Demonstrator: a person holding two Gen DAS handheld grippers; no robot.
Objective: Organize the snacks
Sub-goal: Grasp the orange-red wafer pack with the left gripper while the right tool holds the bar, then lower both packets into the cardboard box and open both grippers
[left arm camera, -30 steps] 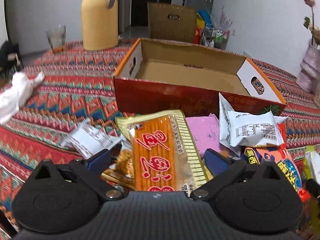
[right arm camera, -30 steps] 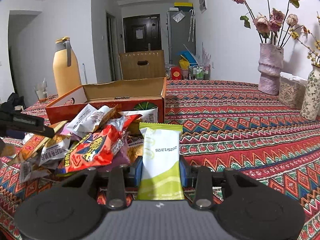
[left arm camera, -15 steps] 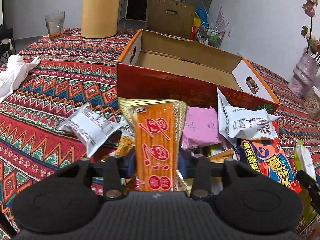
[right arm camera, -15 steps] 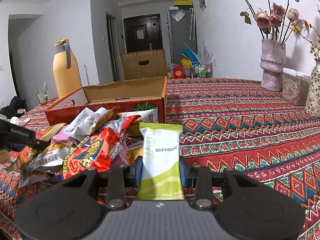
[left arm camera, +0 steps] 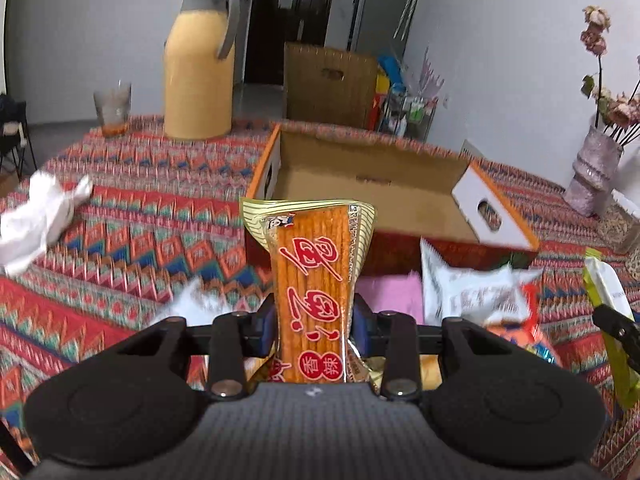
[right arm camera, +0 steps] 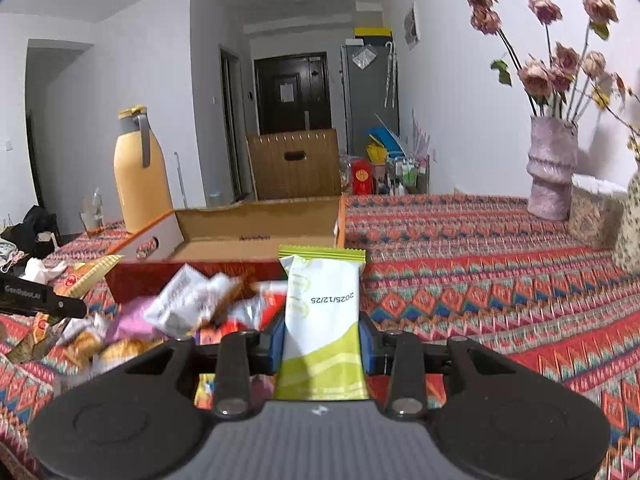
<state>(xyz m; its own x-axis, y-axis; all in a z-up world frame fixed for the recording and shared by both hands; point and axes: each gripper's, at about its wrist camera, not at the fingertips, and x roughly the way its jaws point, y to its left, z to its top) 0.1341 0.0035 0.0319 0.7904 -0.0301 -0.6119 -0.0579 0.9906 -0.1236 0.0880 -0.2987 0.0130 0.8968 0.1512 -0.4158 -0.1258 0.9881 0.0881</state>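
Item: left gripper (left arm camera: 313, 322), jaws just closed from wide to a narrow clamp on the orange spicy-stick packet (left arm camera: 310, 280), which had lain flat in the snack pile (right arm camera: 192, 312) and now stood lifted clear of it, just in front of the cardboard box (left arm camera: 384, 208). Item: right gripper (right arm camera: 322, 338), jaws narrow, holding the white-and-green sachet (right arm camera: 322, 320), also raised, in front of the box's near wall. I judged both pickups done and the carry into the box next; the box sat open and, as far as I could see, empty. Condition of goods: the orange packet long, glossy, gold-striped at its top seal, red characters on its face, upright and pinched in its lower half; the sachet flat, crimped green top edge, printed date upside down. Remaining packets lay heaped against the box's front.
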